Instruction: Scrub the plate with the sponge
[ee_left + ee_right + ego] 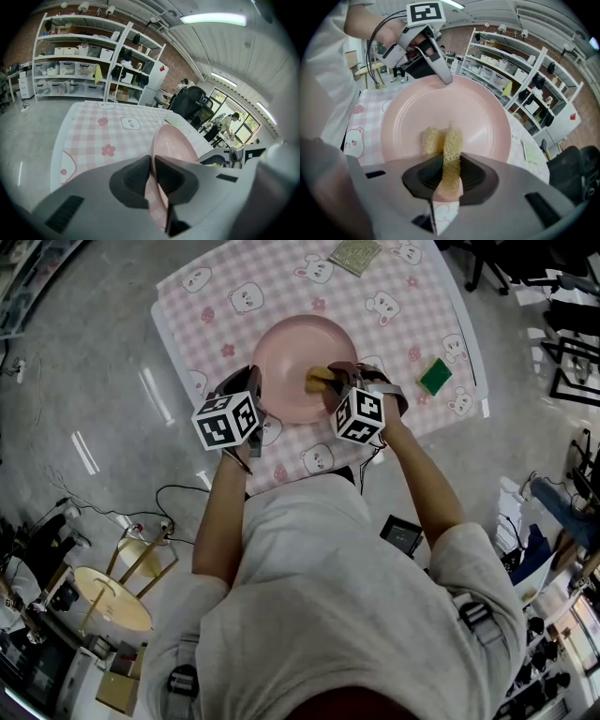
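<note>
A round pink plate (291,357) lies on the pink checked cloth and is tilted up at its near-left edge. My left gripper (251,395) is shut on the plate's rim (157,154), which is pinched between its dark pads. My right gripper (330,382) is shut on a yellow mesh sponge (450,154), folded between its pads. The sponge's free end rests on the plate's (454,112) inner face, near the middle. In the right gripper view the left gripper (443,77) shows at the plate's far rim.
A green sponge (435,376) lies on the cloth to the right of the plate. A pale green pad (355,254) sits at the table's far edge. The table's near edge (309,470) is right in front of the person. Shelving (79,61) stands beyond the table.
</note>
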`<state>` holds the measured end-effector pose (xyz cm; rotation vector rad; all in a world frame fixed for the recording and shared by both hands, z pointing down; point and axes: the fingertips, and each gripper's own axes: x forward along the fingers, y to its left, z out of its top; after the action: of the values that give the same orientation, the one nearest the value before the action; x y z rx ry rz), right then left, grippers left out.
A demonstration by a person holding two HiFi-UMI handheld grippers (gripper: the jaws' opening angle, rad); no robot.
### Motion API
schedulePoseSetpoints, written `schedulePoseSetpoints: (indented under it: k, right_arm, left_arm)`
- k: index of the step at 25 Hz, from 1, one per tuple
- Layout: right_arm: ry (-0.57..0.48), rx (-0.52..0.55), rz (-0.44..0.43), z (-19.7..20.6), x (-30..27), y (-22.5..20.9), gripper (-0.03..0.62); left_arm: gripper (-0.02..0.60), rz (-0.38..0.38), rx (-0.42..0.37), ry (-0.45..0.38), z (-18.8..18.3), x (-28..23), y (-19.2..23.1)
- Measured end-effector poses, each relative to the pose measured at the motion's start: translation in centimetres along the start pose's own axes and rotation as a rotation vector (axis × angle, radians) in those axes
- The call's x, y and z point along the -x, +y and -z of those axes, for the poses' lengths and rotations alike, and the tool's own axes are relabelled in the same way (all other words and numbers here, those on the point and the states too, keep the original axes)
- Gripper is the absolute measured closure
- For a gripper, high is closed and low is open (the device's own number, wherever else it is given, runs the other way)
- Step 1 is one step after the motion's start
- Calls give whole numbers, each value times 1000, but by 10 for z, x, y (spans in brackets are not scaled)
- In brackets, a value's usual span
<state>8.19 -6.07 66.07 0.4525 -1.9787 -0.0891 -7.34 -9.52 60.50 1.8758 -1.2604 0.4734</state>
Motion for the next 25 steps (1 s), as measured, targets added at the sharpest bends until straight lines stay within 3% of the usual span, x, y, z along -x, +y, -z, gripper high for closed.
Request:
schedulePoseSetpoints:
  k: [6, 15, 20, 25]
  right_arm:
    - [47, 20, 55, 2, -5, -34, 510]
    - [23, -161, 169, -7, -8, -89, 511]
    - [-11, -146, 194, -27, -11, -107, 511]
    - [-83, -81, 150, -50, -9, -86, 511]
  left_arm:
    - [538, -2, -3, 7, 0, -1, -4]
    - [537, 10, -14, 16, 4, 1, -16]
    - [535, 11, -12, 19, -1, 1, -21]
    - [535, 14, -17, 30, -1, -5, -25]
